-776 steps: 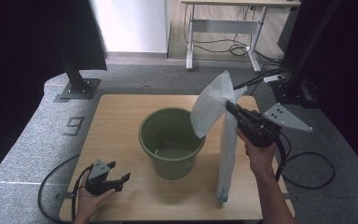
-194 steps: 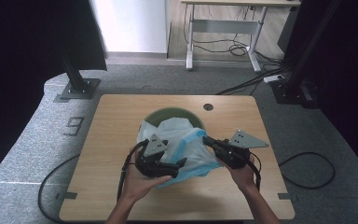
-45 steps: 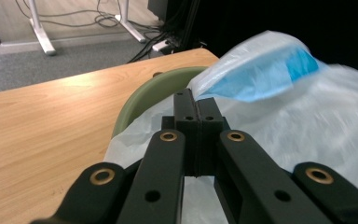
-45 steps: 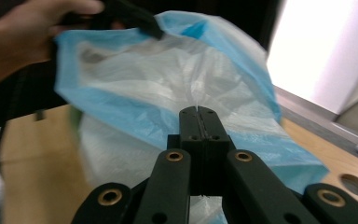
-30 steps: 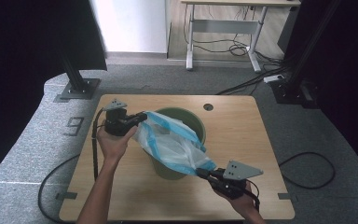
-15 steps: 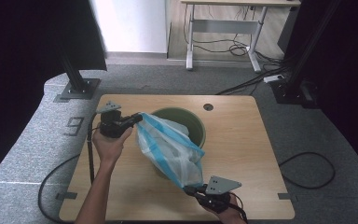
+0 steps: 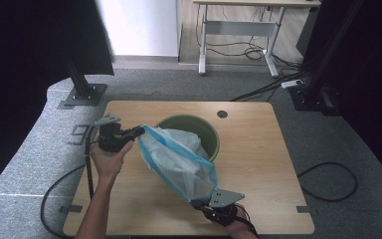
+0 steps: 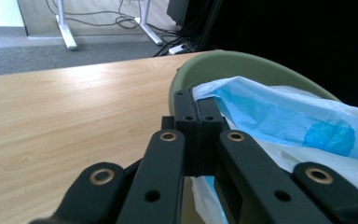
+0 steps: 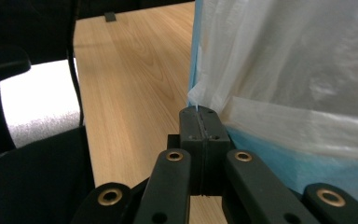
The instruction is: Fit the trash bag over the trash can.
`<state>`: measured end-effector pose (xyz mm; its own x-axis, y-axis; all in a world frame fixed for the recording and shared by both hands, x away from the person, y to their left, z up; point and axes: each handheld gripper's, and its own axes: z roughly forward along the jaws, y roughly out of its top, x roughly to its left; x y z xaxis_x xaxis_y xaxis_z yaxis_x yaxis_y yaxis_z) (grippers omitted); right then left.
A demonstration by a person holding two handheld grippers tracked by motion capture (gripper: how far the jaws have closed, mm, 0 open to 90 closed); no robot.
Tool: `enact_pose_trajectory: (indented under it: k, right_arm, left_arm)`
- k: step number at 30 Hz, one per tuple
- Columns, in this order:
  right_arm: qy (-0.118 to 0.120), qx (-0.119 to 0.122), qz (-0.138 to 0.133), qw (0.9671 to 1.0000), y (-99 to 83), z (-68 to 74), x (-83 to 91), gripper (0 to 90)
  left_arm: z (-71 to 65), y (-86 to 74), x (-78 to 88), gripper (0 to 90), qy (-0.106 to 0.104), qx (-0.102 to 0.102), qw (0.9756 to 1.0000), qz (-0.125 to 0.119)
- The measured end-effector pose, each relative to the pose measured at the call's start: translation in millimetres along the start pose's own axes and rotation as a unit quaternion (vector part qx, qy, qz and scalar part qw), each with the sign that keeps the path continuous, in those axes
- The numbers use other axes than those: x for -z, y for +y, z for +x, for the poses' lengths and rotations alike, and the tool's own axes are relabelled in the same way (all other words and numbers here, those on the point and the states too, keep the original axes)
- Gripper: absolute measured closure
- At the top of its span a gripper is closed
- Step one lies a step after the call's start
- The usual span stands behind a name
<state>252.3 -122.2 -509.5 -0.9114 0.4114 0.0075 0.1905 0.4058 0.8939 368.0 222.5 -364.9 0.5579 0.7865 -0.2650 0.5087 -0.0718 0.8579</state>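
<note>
We are holding the left gripper (image 7: 140, 131) with its jaws pressed flat together on the blue-edged hem of the plastic bag (image 7: 179, 159), just off the left rim of the green bin (image 7: 210, 135); in the left gripper view the same pinch (image 8: 198, 104) is showing, the film folded between the black jaws with the bin's rim (image 8: 242, 60) curving right behind it. We are clamping the right gripper (image 7: 199, 203) just as tightly on the opposite part of the hem near the front edge of the worktop (image 7: 258, 169), and the right gripper view is showing the thin sheet (image 9: 279, 60) rising straight out of its closed jaws (image 9: 199, 112). The bag is hanging in the air between the two pinches, its mouth drawn out into a long slanting band from the bin's left side toward us, while its white body is sagging over and partly into the bin's opening. We are keeping the two grips well apart, as we judge it, to spread the mouth wide enough to clear the rim, so the bag can be fitted as a liner. Neither edge is yet lying over the rim, so the fitting looks to be in its early part. Cables (image 7: 87, 169) are trailing from the left gripper across the worktop toward the grey floor (image 7: 25, 164).
</note>
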Motion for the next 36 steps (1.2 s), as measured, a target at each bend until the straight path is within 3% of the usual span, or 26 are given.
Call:
enact_pose_trajectory:
  k: [2, 3, 4, 7, 8, 14, 15, 22, 30, 32, 36]
  right_arm:
    - [-0.006, -0.002, 0.001, 1.0, -1.7, -2.1, 0.5, 88.5]
    - [-0.008, -0.002, -0.005, 1.0, -2.9, -3.9, 3.6, 79.5]
    - [-0.008, -0.002, -0.005, 1.0, -2.9, -3.9, 3.6, 79.5]
    - [-0.024, 0.009, -0.038, 0.9989, -5.8, 3.1, 19.7, 54.0]
    - [-0.028, 0.011, -0.048, 0.9984, -7.0, 4.8, 26.0, 51.6]
    - [-0.06, -0.004, -0.087, 0.9943, -7.3, 2.1, 56.0, 44.5]
    - [-0.069, -0.013, -0.098, 0.9927, -5.6, -3.6, 67.4, 44.4]
    - [-0.09, -0.029, -0.112, 0.9892, 1.8, -25.9, 91.2, 42.6]
    - [-0.105, -0.049, -0.122, 0.9857, 20.1, -59.2, 83.5, 39.2]
    - [-0.082, -0.069, -0.136, 0.9849, 25.4, -70.6, 71.6, 36.5]
    - [-0.057, -0.066, -0.139, 0.9865, 29.6, -73.3, 59.1, 39.8]
  left_arm:
    - [0.7, -1.0, -2.0, 90.0, 0.0, 0.001, 1.0, 0.002]
    - [0.8, -1.2, -3.4, 90.0, 0.0, 0.002, 1.0, 0.001]
    - [0.8, -1.2, -3.4, 90.0, 0.0, 0.002, 1.0, 0.001]
    - [0.6, -1.4, -2.9, 89.9, 0.001, 0.002, 1.0, -0.002]
    - [0.6, -1.4, -2.9, 90.0, 0.001, 0.002, 1.0, -0.002]
    - [2.3, -2.1, -0.9, 89.9, 0.003, 0.004, 1.0, -0.004]
    - [2.0, -2.1, -0.5, 89.9, 0.003, 0.004, 1.0, -0.004]
    - [2.7, -2.4, 0.1, 89.9, 0.002, 0.002, 1.0, -0.002]
    - [1.5, -1.7, -1.6, 89.9, 0.002, 0.002, 1.0, 0.0]
    - [1.5, -1.4, -2.1, 89.9, 0.002, 0.002, 1.0, 0.002]
    - [2.6, -0.8, -2.0, 89.9, 0.002, 0.003, 1.0, 0.001]
